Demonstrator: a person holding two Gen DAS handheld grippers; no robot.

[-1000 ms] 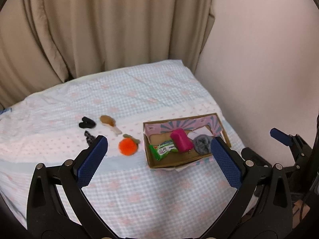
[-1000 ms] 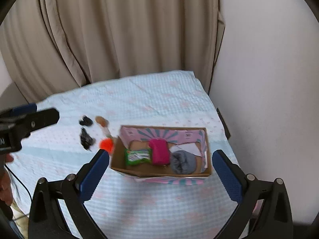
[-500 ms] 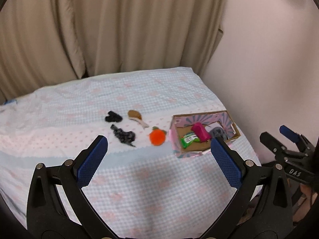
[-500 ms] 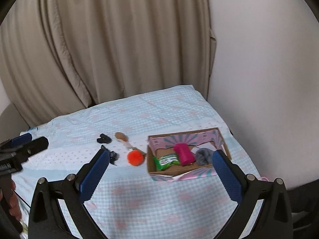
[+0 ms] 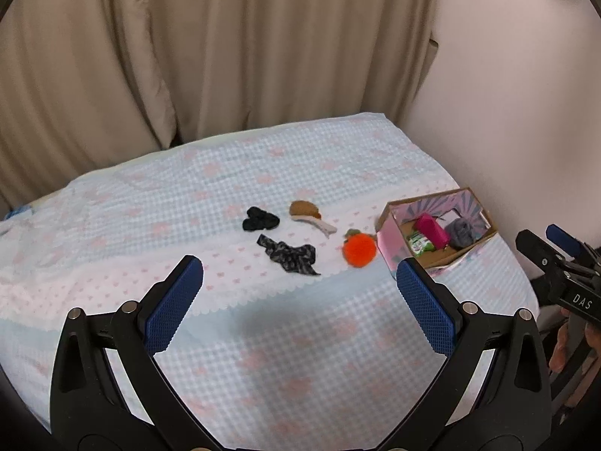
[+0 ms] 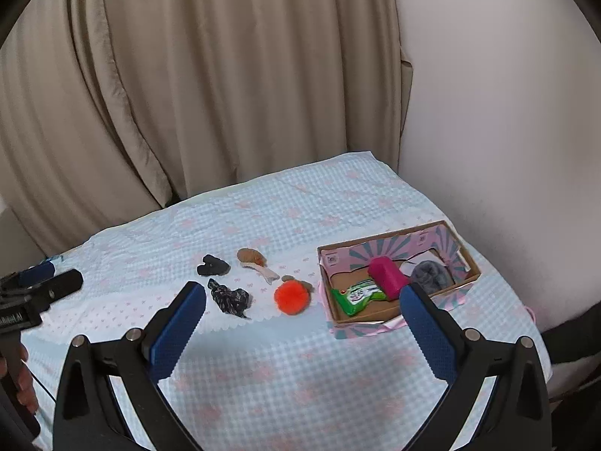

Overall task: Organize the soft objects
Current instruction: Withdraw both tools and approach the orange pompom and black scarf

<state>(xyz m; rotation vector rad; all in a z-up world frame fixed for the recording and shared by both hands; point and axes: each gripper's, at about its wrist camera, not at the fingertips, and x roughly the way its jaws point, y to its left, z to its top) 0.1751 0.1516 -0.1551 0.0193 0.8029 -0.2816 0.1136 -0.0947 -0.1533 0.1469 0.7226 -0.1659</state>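
Note:
An open cardboard box (image 6: 460,248) (image 5: 390,235) with pink patterned walls sits at the bed's right side. It holds a green packet (image 6: 358,295), a magenta roll (image 6: 387,276) and a grey fuzzy piece (image 6: 430,274). Left of the box on the cloth lie an orange pompom (image 6: 293,297) (image 5: 359,250), a brown drumstick toy (image 6: 257,261), a black scrunchie (image 6: 213,266) and a dark patterned cloth (image 6: 231,297) (image 5: 291,255). My left gripper (image 5: 298,300) and right gripper (image 6: 302,319) are both open and empty, held well back above the bed's near part.
A light blue checked bedspread (image 6: 285,368) covers the bed. Beige curtains (image 6: 195,86) hang behind it and a white wall (image 6: 499,112) stands on the right, close to the box. The other gripper shows at each view's edge.
Both grippers have pulled back and up from the box; the views widened and turned left, so the loose items and more bed show. Both stay open.

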